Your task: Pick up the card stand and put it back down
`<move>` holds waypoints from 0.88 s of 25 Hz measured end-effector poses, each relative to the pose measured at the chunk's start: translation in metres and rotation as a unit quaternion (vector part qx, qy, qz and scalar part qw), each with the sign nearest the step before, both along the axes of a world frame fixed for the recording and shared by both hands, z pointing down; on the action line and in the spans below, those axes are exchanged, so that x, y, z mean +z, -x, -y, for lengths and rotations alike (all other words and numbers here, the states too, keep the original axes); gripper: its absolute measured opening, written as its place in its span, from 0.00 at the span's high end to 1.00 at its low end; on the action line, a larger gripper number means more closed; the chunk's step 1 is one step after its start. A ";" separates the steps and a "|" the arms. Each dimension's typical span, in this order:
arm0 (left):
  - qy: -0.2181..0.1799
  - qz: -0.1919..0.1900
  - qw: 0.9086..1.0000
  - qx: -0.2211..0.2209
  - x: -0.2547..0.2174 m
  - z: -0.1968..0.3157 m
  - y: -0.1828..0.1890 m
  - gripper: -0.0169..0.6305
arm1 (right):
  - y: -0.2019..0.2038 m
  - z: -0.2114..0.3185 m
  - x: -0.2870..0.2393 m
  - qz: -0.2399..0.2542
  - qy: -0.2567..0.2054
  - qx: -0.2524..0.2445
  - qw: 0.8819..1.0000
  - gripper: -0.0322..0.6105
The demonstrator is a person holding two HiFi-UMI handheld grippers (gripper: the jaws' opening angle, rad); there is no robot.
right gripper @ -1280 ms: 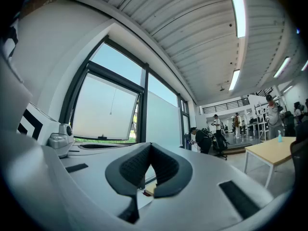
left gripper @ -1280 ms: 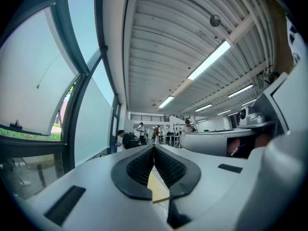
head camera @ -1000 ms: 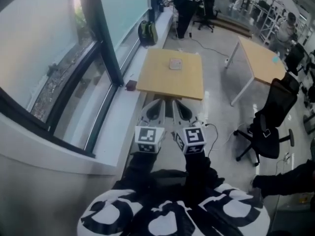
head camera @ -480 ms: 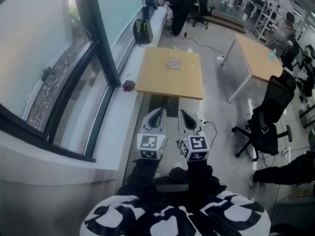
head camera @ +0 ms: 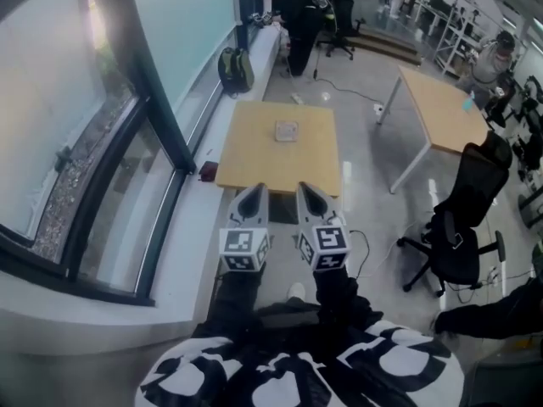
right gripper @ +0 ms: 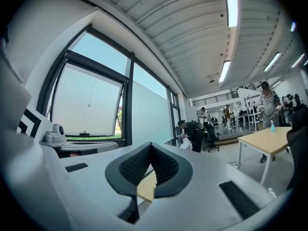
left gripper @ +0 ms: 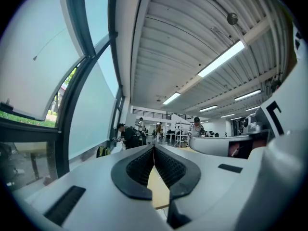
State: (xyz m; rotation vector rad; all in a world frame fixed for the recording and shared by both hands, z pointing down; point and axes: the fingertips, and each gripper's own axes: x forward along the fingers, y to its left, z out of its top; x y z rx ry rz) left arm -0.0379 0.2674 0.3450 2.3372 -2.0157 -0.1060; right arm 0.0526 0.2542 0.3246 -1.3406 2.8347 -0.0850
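Note:
The card stand point(head camera: 286, 131) is a small pale square object lying near the far middle of a light wooden table point(head camera: 254, 164). My left gripper point(head camera: 254, 190) and right gripper point(head camera: 303, 186) are held side by side, pointing level at the table, with their tips at its near edge, well short of the stand. In the left gripper view, the left gripper point(left gripper: 154, 148) is shut with nothing in it, and a strip of table point(left gripper: 159, 191) shows below the pads. In the right gripper view, the right gripper point(right gripper: 151, 146) is likewise shut and empty.
A window wall and white sill run along the left, with a small dark red object point(head camera: 208, 170) on the sill. A second table point(head camera: 441, 108) and a black office chair point(head camera: 462, 227) stand to the right. A backpack point(head camera: 233, 68) and a bending person point(head camera: 297, 11) are beyond the table.
Both grippers have moved forward toward the table together, so their tips now reach its near edge. Their jaws stayed shut.

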 end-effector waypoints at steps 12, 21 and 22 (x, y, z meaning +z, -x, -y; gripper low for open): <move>0.022 0.023 0.999 0.003 0.008 0.112 -0.043 0.96 | -0.042 0.102 -0.008 0.022 -0.060 0.019 0.998 0.92; 0.016 0.005 0.999 0.045 0.013 0.191 -0.031 0.96 | -0.027 0.171 0.000 0.000 -0.088 0.059 0.994 0.92; 0.012 0.006 0.998 0.053 0.013 0.203 -0.028 0.96 | -0.024 0.184 -0.002 0.003 -0.092 0.067 0.994 0.92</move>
